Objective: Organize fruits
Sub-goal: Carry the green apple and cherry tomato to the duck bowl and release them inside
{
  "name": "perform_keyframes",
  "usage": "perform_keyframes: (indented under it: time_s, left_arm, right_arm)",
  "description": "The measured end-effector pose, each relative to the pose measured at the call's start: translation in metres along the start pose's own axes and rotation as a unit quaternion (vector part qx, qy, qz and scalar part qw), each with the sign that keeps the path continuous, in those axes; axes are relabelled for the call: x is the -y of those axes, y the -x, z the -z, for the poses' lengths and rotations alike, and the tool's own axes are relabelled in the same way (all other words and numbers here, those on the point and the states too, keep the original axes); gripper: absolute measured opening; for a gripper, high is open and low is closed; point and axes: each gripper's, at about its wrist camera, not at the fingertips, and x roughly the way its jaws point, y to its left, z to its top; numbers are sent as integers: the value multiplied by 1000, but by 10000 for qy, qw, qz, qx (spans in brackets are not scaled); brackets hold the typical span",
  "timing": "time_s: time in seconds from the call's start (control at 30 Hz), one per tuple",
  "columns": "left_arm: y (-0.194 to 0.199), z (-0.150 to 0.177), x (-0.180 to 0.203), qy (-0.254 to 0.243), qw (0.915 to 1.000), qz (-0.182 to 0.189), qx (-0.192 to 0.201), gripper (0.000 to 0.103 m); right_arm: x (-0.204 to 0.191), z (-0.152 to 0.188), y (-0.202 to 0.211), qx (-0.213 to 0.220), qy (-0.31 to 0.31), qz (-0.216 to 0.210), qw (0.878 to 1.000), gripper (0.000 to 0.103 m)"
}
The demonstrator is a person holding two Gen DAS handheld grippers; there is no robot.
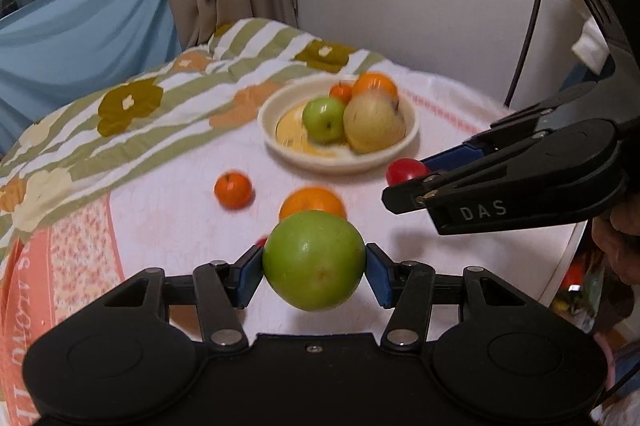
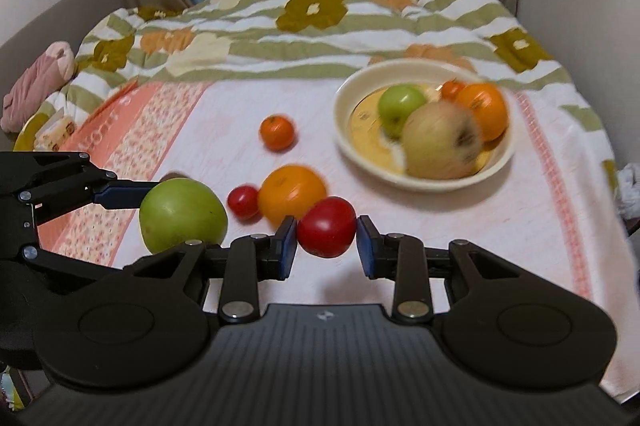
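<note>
Left wrist: cloth-covered table point(image 1: 168, 210), curtain behind. Left gripper point(image 1: 314, 272) clamped on green apple point(image 1: 314, 260), held clear of cloth. Bowl point(image 1: 280, 146) at 12 w/ fruit; orange point(image 1: 312, 204) just past apple.

Right wrist: same table. Right gripper point(image 2: 326, 240) clamped on red tomato point(image 2: 326, 226); bowl at 1 o'clock, other gripper at 9. Risk: tomato squashes or slips if squeezed wrong; bowl's crowded, fruit could roll out.

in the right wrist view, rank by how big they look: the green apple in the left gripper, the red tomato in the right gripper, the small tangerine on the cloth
1. green apple
2. red tomato
3. small tangerine

The tangerine lies farther from the camera, so its true size against the tomato is unsure.
</note>
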Motion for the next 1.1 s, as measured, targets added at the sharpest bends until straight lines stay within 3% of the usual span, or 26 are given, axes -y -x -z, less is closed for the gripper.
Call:
perform_keyframes:
  time_s: [0.33,0.57,0.8,1.1]
  left_arm:
    - [4,-54,28,406,9989,-98,189,59]
    - [-11,-89,39,741,9968,-185,240,59]
    - [-41,-121,38,1032,9936,-370,254,59]
    - [-96,-161,16,1375,9883,-643,123,59]
  right_arm:
    - [53,-41,38,320,242,70,9992,47]
    - [96,-73,40,411,322,10,9986,47]
    - [133,-109,18,445,537,-212,9973,47]
    - [162,-150,-42,278,760,-622,9948,47]
